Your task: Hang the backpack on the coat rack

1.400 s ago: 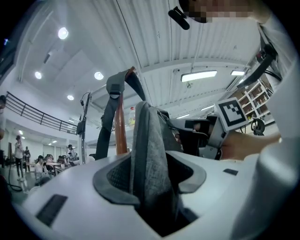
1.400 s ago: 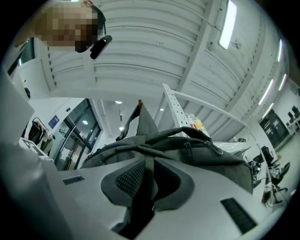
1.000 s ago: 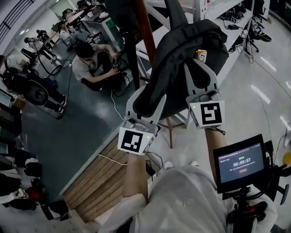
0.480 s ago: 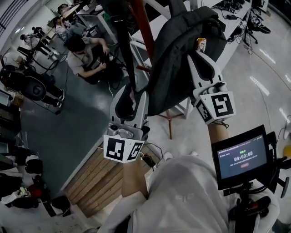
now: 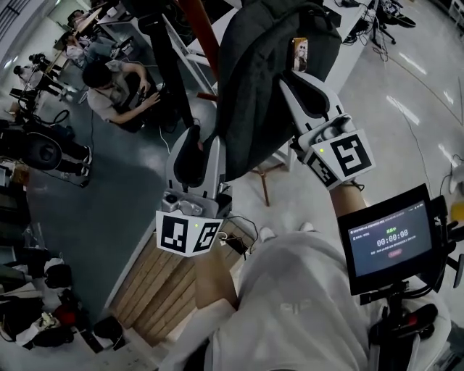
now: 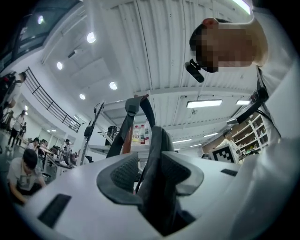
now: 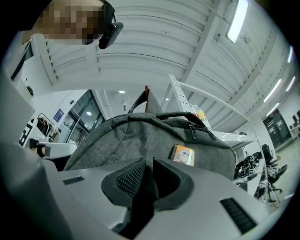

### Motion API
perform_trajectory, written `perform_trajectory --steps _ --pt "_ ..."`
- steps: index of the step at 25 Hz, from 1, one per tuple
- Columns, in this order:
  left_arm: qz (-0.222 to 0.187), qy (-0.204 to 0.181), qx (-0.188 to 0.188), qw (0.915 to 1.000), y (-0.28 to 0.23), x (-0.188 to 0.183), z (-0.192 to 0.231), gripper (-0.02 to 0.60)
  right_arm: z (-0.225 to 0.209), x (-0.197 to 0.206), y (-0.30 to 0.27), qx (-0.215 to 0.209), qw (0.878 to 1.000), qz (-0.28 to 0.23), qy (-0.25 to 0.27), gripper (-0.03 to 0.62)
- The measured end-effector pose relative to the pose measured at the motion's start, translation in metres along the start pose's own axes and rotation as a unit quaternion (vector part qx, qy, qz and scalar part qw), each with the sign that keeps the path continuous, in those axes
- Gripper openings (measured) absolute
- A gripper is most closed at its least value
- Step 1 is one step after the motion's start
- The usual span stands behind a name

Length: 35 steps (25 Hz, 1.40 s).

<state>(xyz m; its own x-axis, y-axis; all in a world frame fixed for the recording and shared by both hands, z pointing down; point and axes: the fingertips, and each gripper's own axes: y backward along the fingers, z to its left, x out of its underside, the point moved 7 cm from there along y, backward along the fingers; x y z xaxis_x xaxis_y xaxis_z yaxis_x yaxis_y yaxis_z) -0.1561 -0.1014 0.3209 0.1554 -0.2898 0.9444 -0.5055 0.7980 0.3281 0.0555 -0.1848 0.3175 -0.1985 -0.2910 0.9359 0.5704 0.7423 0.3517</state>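
Note:
A grey backpack (image 5: 268,65) hangs high against the coat rack's red-brown pole (image 5: 199,18). My left gripper (image 5: 197,141) stands to the left of the pack, its jaws just closing onto a dark padded strap (image 6: 157,154) that fills the gap between the pads. In the left gripper view (image 6: 149,164) the strap runs up to a grey piece at the pole's top (image 6: 133,104). My right gripper (image 5: 304,90) is shut on a dark fold at the backpack's (image 7: 140,136) right edge, below a small orange label (image 7: 183,153). The gripper (image 7: 151,176) points slightly upward.
White shelving frames (image 5: 239,14) stand behind the rack, and thin stool legs (image 5: 261,185) below it. People sit at desks on the dark floor at the left (image 5: 109,94). A wooden platform (image 5: 167,275) lies below me. A small screen on a stand (image 5: 391,239) is at my right.
My left gripper has drawn left, away from the backpack's body, with a dark strap between its jaws. The right gripper has rolled and stayed on the pack's right edge.

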Motion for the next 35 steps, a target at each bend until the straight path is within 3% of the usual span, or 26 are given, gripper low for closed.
perform_trajectory --steps 7,13,35 --pt "0.005 -0.003 0.010 0.9999 -0.002 0.000 -0.004 0.160 -0.004 -0.005 0.002 0.008 1.000 -0.008 -0.023 0.058" --pt "0.007 -0.005 0.007 0.9999 -0.001 -0.001 -0.003 0.160 -0.002 -0.008 0.000 0.009 1.000 -0.010 0.001 0.058" --pt "0.002 0.005 0.005 1.0000 0.003 -0.001 -0.002 0.160 0.000 -0.011 -0.001 0.006 1.000 -0.019 -0.008 0.058"
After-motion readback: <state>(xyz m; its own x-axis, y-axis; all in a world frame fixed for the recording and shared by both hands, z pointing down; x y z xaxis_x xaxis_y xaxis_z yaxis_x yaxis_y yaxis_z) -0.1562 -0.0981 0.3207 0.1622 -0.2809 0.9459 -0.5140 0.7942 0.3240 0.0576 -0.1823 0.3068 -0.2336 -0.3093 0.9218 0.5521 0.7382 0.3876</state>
